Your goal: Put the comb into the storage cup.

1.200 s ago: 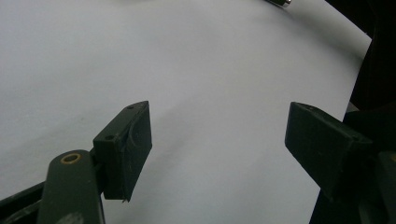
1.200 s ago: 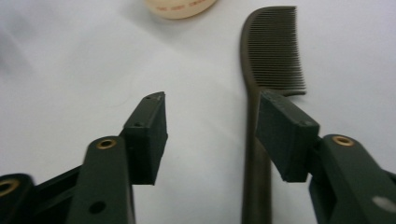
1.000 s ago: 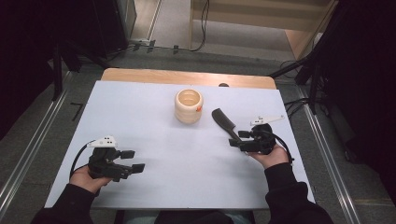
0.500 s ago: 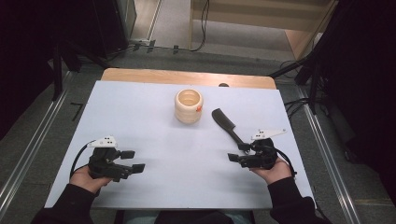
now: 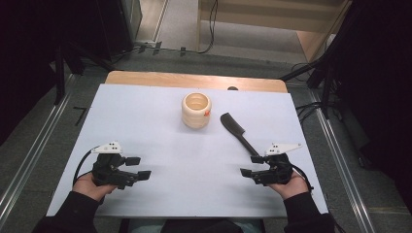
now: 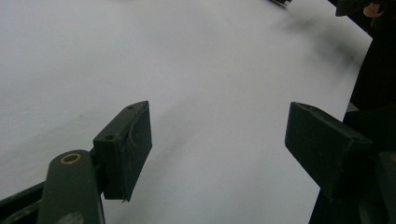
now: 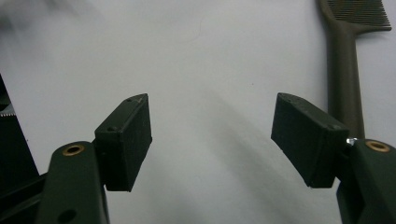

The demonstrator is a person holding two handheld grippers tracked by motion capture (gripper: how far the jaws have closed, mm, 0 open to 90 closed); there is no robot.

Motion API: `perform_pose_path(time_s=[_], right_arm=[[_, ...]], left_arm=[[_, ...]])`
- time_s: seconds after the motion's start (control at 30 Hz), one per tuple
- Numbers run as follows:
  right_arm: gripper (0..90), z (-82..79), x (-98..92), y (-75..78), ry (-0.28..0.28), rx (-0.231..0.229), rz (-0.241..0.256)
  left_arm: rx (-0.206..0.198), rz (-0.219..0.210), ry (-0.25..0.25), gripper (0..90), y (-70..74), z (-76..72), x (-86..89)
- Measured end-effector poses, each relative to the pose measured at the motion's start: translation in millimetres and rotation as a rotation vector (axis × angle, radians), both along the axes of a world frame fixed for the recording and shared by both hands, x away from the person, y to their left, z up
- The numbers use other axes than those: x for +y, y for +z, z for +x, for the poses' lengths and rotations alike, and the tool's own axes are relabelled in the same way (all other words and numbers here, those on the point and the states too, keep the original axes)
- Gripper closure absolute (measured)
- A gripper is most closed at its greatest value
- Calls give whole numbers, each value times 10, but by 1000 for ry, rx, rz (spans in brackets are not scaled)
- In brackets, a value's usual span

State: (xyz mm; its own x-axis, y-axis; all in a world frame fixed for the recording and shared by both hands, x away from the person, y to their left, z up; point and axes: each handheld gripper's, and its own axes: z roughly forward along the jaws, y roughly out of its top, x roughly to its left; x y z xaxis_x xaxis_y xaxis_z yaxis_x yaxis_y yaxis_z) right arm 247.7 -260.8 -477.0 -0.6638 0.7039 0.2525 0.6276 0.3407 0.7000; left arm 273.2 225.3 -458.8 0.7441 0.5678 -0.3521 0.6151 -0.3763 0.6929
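Jaws of both the left gripper (image 5: 138, 167) and right gripper (image 5: 248, 165) gape, released, low in frame; upper centre, a wooden cup (image 5: 196, 110) stands beside a black comb (image 5: 238, 133) on the desk (image 5: 145, 116).

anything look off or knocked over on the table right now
Nothing stands out. The cup stands upright, the black comb lies flat beside it, apart from it, and the left gripper and right gripper rest open with nothing between their jaws.

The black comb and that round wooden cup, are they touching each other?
Apart. In the high view a strip of white table shows between the comb and the cup.
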Motion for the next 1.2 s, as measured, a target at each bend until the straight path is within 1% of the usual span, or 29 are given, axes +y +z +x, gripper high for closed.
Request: perform_pose_path(time_s=[0.17, 0.33, 0.37, 0.53, 0.67, 0.7, 0.73, 0.77, 0.87, 0.9, 0.97, 1.07, 1.13, 1.17, 1.2], right_arm=[[263, 19, -1, -3, 3, -5, 6], [256, 81, -18, -8, -3, 10, 1], [252, 99, -23, -5, -6, 9, 3], [238, 175, -80, 17, -34, 4, -6], [232, 244, -143, 34, -73, 7, 1], [232, 264, -159, 35, -79, 2, -9], [231, 303, -178, 35, -92, 10, -16], [231, 303, -178, 35, -92, 10, -16], [233, 372, -196, 26, -107, 23, -24], [233, 415, -200, 21, -117, 33, -28], [233, 453, -199, 21, -133, 39, -36], [233, 498, -197, 17, -136, 37, -45], [234, 569, -194, 5, -155, 45, -61], [234, 569, -194, 5, -155, 45, -61], [238, 617, -201, -5, -168, 47, -72]], left_arm=[[0, -2, -1, 236, 0, -1, 3], [5, -2, -3, 236, -4, 5, 1], [6, 3, 1, 236, -4, 5, -1], [4, 1, 3, 236, -10, 15, -1], [4, 4, 9, 236, -11, 20, -2], [3, 5, 10, 236, -11, 23, -2], [3, 4, 12, 236, -12, 23, -5], [5, 6, 13, 236, -11, 25, -6], [8, 10, 15, 236, -16, 32, -9], [8, 11, 15, 236, -16, 33, -10], [8, 12, 14, 236, -17, 36, -11], [7, 9, 16, 236, -18, 39, -11], [7, 10, 17, 236, -19, 42, -9], [7, 8, 17, 236, -20, 42, -8], [8, 9, 18, 236, -19, 43, -5]])
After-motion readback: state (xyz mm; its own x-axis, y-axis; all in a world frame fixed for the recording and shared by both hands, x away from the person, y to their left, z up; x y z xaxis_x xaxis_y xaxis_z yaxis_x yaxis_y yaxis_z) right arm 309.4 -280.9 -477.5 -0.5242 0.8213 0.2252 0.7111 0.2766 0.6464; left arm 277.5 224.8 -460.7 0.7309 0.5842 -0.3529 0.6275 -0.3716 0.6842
